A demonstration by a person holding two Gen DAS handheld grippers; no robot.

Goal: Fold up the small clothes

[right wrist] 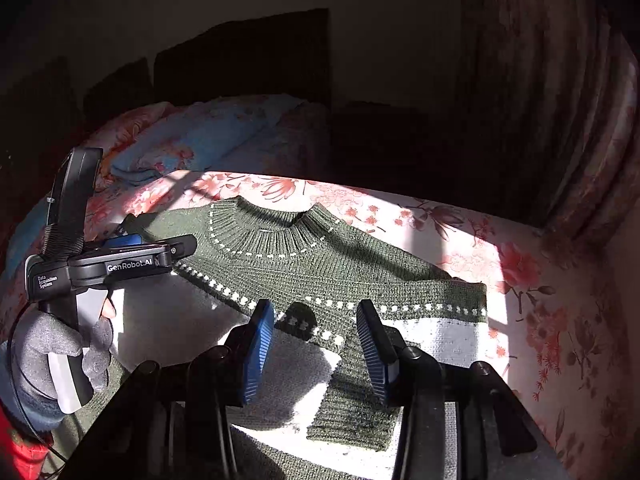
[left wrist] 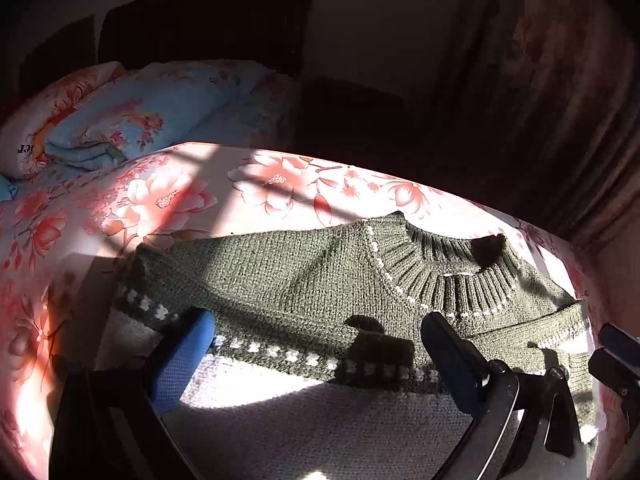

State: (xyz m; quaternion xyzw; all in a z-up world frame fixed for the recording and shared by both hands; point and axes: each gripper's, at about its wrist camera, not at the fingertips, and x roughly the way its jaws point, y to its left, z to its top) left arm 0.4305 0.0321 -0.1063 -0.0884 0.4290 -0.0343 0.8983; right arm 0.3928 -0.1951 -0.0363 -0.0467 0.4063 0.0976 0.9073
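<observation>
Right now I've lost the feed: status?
Left gripper open, right gripper open, both over sweater. Sweater flat on bed, sleeve folded in. Nothing blocking.

- Left gripper (left wrist: 318, 344): its 2 blue-padded fingers stand wide apart, nothing clamped between them, one at 8 o'clock and the other at 4 o'clock in its own wrist view.
- Right gripper (right wrist: 316, 336): its 2 ribbed blue pads are also spread, pointing toward 12 o'clock.
- Left hand (right wrist: 60, 360): in a grey glove at 8 o'clock of the right wrist view, wrapped around the left gripper's handle.
</observation>
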